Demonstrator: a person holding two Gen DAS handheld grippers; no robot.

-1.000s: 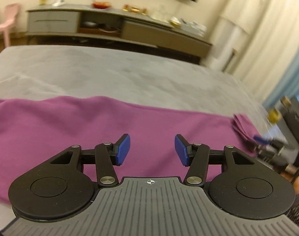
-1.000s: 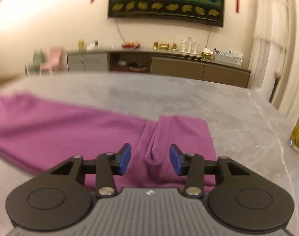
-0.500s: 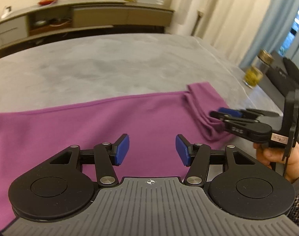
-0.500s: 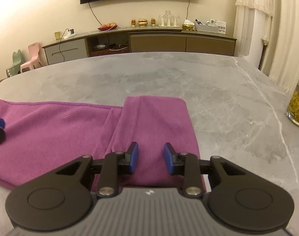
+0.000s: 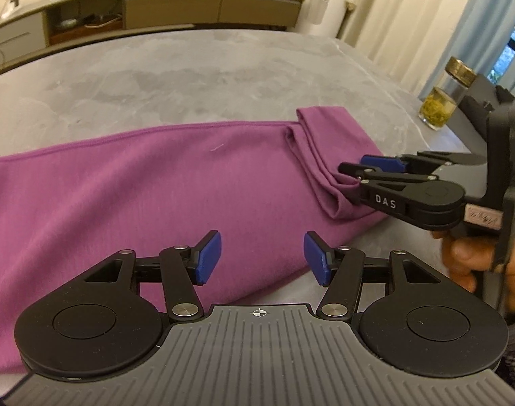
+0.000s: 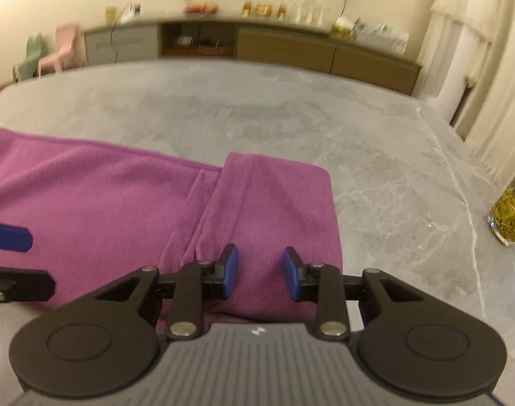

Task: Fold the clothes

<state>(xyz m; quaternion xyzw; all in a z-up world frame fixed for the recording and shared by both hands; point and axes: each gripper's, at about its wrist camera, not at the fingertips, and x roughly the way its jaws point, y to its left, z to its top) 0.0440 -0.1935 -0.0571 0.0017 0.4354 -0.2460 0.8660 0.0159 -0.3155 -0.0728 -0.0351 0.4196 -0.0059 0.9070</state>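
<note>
Purple cloth (image 5: 162, 186) lies flat along the grey bench (image 5: 196, 77), its right end already doubled over, where the right gripper (image 6: 260, 268), jaws apart and empty, probably readies another fold; the left gripper (image 5: 261, 257) hovers wide open.

A glass jar (image 6: 508, 216) (yellow-green contents) stands on the grey marble table (image 6: 291, 115).

The left gripper (image 5: 261, 258), with blue pads parted, is hovering over the near edge of a long purple knit garment (image 5: 138, 182) lying on a grey marbled tabletop (image 5: 189, 74). The right gripper (image 5: 353, 174), black and marked "DAS", is reaching in at the garment's folded end. A glass jar with a brass lid (image 5: 438, 108) is standing near the table's edge.
</note>
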